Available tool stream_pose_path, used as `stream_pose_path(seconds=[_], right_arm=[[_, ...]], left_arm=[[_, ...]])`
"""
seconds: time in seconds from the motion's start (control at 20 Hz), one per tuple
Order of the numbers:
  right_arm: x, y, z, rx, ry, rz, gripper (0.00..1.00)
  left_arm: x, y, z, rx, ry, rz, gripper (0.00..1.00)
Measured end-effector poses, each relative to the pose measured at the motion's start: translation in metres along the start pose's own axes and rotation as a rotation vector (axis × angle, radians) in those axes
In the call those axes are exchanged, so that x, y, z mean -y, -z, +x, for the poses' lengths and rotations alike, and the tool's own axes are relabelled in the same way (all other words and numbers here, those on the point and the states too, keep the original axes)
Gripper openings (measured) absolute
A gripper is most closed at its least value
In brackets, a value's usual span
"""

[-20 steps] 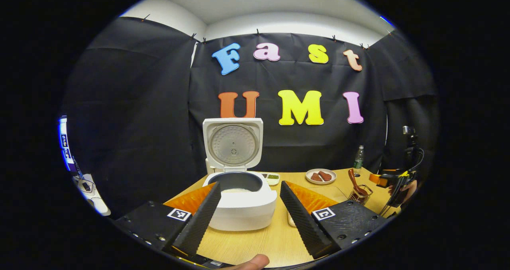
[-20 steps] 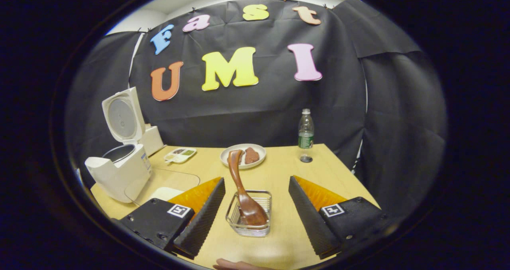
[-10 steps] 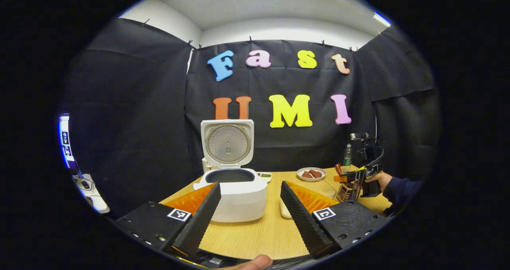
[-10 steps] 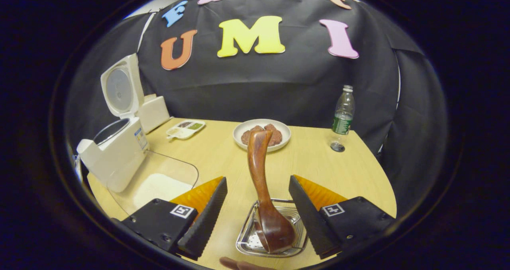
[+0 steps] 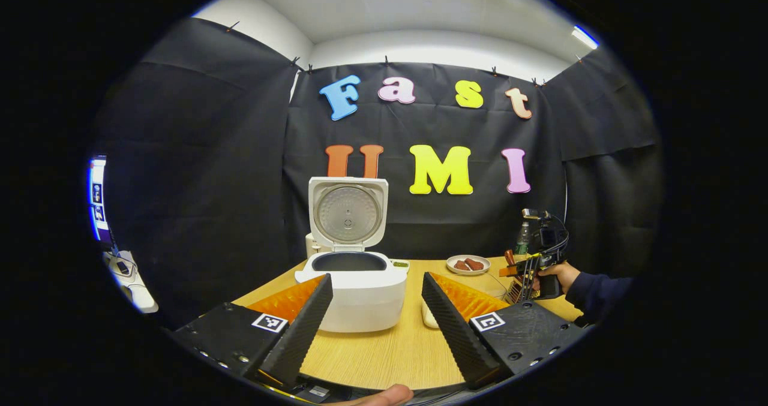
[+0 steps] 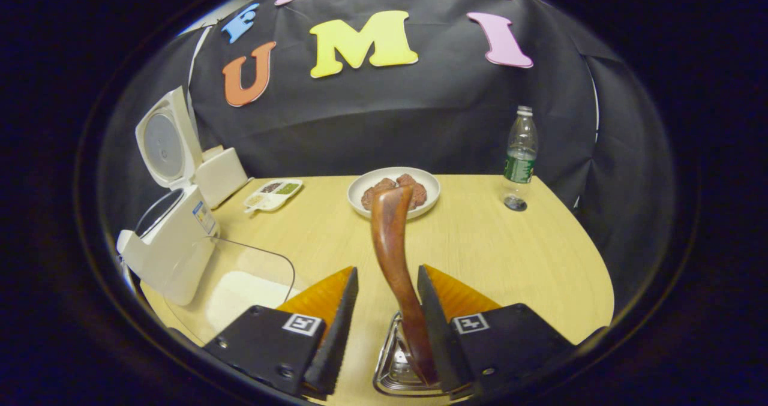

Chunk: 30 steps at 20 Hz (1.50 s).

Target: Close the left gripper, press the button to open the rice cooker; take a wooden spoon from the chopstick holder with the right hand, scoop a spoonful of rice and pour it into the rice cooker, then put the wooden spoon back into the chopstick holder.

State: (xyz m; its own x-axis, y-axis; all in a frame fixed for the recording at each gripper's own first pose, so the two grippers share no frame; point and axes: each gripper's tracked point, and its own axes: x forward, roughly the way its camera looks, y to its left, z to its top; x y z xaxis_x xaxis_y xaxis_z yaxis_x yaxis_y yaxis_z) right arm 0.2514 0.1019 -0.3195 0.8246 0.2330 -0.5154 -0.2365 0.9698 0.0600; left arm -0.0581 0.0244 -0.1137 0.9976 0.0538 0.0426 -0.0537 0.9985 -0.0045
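- Spoon (image 6: 393, 244) stood w/ bowl down in wire holder (image 6: 390, 373), handle leaning up between fingers of right gripper (image 6: 387, 328).
- Right gripper partly closed: right finger appeared to touch handle, left finger w/ gap beside it; not a firm grip yet.
- Left gripper (image 5: 375, 316) released, jaws wide, held back from rice cooker (image 5: 354, 289); lid up.
- Rice tray (image 6: 240, 286) lay beside cooker.
- Judgement: close both fingers squarely on handle, mid-shaft, then lift straight up so holder doesn't tip or drag.
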Motion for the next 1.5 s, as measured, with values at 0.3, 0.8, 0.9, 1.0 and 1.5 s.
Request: stream_pose_path(seconds=[0.3,0.8,0.9,1.0,1.5], right_arm=[[0.013,-0.008,-0.031,0.03,0.025,0.051,0.16],[-0.009,-0.06,-0.099,0.179,0.088,-0.067,0.13],[-0.015,-0.07,-0.113,0.224,0.121,-0.065,0.13],[-0.033,-0.084,-0.126,0.286,0.115,-0.057,0.13],[-0.147,-0.076,-0.109,0.345,0.025,-0.086,0.11]], left_arm=[[-0.006,0.005,-0.008,-0.007,0.002,-0.001,0.95],[-0.022,-0.01,-0.024,0.032,-0.02,0.001,0.95],[-0.022,-0.014,-0.026,0.04,-0.017,0.008,0.95],[-0.019,-0.018,-0.027,0.047,-0.007,0.012,0.95],[-0.028,-0.014,-0.038,0.027,-0.012,0.05,0.96]])
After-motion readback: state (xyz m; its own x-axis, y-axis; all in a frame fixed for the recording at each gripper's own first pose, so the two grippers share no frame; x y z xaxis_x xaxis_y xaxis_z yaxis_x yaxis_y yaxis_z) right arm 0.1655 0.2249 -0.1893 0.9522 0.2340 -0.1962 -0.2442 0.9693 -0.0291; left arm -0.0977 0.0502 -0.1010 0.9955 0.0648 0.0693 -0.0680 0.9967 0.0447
